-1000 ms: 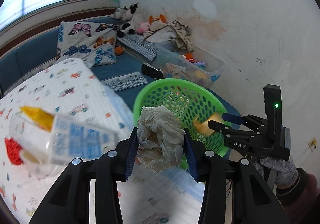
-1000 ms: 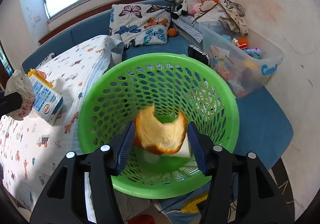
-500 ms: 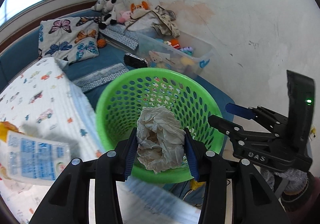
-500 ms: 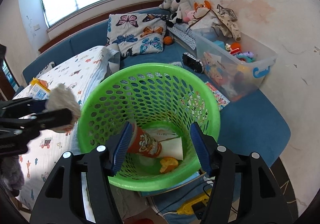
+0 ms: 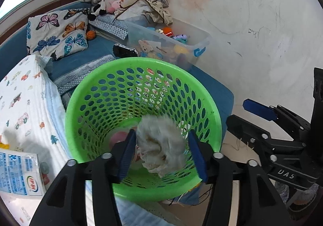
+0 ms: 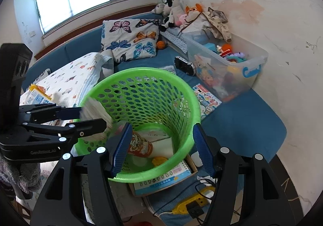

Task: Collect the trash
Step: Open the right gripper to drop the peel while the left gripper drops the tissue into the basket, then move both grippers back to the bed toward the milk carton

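Left gripper [image 5: 161, 157] jaws now spread, crumpled paper [image 5: 161, 145] released over green basket [image 5: 97, 88]; right gripper [image 6: 161, 149] jaws spread, empty

A blue couch [image 6: 252, 116] carries a butterfly pillow [image 6: 131, 40], a clear toy bin [image 6: 226, 66], soft toys [image 6: 171, 11], a small orange ball [image 6: 161, 44] and a sticker sheet [image 6: 208, 100]; a printed blanket [image 5: 26, 108] bears a blue-and-white carton [image 5: 18, 175]

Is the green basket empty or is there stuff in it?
Not empty. The green basket holds a snack cup and a yellow piece.
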Demonstrator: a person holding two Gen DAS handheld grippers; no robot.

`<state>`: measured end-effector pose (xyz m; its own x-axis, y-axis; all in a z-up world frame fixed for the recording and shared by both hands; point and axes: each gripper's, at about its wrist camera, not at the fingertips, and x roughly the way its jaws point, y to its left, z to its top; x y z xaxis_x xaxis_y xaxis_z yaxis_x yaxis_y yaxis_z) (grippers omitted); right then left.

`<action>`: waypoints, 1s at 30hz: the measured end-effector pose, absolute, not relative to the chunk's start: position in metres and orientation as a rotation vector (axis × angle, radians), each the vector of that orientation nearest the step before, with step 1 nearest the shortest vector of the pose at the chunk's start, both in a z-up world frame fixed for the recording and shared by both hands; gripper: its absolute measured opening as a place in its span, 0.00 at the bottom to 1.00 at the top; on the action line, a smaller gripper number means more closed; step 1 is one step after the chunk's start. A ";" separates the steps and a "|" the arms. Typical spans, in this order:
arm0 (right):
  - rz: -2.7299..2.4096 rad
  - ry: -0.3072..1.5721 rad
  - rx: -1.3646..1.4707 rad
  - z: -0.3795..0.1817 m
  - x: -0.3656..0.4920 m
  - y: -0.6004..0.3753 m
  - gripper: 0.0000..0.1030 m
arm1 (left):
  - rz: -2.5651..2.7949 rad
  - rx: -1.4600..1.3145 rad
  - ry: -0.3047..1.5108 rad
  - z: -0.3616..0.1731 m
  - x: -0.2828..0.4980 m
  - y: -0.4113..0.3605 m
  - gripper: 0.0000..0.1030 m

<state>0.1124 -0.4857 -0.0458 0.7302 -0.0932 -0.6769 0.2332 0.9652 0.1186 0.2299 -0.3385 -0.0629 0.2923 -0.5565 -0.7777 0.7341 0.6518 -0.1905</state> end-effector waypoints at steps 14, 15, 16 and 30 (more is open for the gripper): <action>-0.131 0.730 0.187 -0.043 0.113 -0.462 0.61 | -0.827 0.182 0.893 -0.056 0.220 -0.290 0.64; -0.122 0.730 0.184 -0.042 0.114 -0.458 0.61 | -0.817 0.179 0.890 -0.055 0.220 -0.284 0.64; -0.116 0.730 0.183 -0.041 0.116 -0.455 0.64 | -0.805 0.170 0.886 -0.053 0.219 -0.274 0.64; 0.030 0.726 0.117 -0.031 0.140 -0.390 0.73 | -0.633 0.081 0.824 -0.034 0.224 -0.156 0.64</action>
<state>0.1402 -0.3902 -0.0309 0.7475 0.0680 -0.6608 0.0130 0.9931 0.1168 0.2238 -0.1555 -0.0340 0.5074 -0.4941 -0.7060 0.5552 0.8140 -0.1707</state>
